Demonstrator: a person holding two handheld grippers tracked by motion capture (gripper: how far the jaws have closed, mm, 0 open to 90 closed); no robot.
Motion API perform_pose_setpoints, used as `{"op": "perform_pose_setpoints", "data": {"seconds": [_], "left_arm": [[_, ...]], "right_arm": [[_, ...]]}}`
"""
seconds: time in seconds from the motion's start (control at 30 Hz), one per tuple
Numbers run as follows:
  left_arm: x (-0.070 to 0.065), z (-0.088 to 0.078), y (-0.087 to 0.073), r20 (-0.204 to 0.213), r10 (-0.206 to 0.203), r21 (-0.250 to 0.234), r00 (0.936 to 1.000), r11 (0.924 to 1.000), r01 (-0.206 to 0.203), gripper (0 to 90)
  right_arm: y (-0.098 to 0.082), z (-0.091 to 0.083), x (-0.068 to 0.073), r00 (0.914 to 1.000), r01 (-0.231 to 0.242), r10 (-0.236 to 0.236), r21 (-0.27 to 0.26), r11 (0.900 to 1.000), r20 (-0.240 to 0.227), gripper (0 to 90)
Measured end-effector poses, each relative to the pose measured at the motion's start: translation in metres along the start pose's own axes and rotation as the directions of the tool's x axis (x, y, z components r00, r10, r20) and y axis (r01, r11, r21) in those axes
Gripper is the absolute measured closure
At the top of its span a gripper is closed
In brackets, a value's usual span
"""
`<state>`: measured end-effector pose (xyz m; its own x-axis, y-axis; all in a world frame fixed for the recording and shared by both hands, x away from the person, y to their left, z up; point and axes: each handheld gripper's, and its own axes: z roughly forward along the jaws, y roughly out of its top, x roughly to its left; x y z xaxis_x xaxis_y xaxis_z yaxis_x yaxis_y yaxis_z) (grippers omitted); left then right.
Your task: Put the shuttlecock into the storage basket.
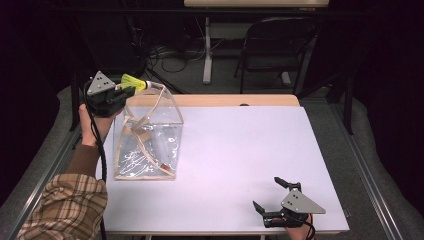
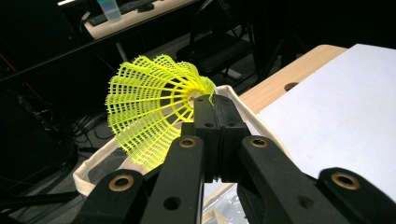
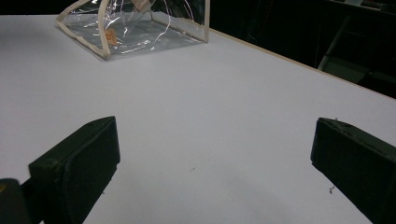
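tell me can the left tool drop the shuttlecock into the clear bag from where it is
Probably yes: the left tool holds the shuttlecock beside the clear bag's open top rim, with nothing between them.

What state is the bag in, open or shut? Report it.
Open. The clear bag stands on the table with its cream-trimmed mouth spread wide; the left tongs hold a yellow shuttlecock just above its rim.

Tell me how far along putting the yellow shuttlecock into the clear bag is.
Done: the left gripper is shut on the yellow shuttlecock and holds it up by the clear bag's open top rim. In hand: carrying it over that opening. Left: lowering it in and letting go; it isn't inside yet. The right gripper rests open on the white table, holding nothing.
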<state>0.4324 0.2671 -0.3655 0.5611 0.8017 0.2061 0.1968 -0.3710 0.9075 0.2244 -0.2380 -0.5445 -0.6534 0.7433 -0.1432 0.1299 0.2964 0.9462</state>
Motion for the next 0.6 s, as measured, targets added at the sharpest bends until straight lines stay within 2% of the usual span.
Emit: {"op": "perform_pose_setpoints", "data": {"seconds": [0.6], "left_arm": [[-0.001,0.013,-0.010,0.010,-0.014,0.037,0.9998,0.9992,0.014,89.8]], "right_arm": [[0.000,0.000,0.000,1.0000,-0.001,0.001,-0.002,1.000,-0.001,0.8]]}}
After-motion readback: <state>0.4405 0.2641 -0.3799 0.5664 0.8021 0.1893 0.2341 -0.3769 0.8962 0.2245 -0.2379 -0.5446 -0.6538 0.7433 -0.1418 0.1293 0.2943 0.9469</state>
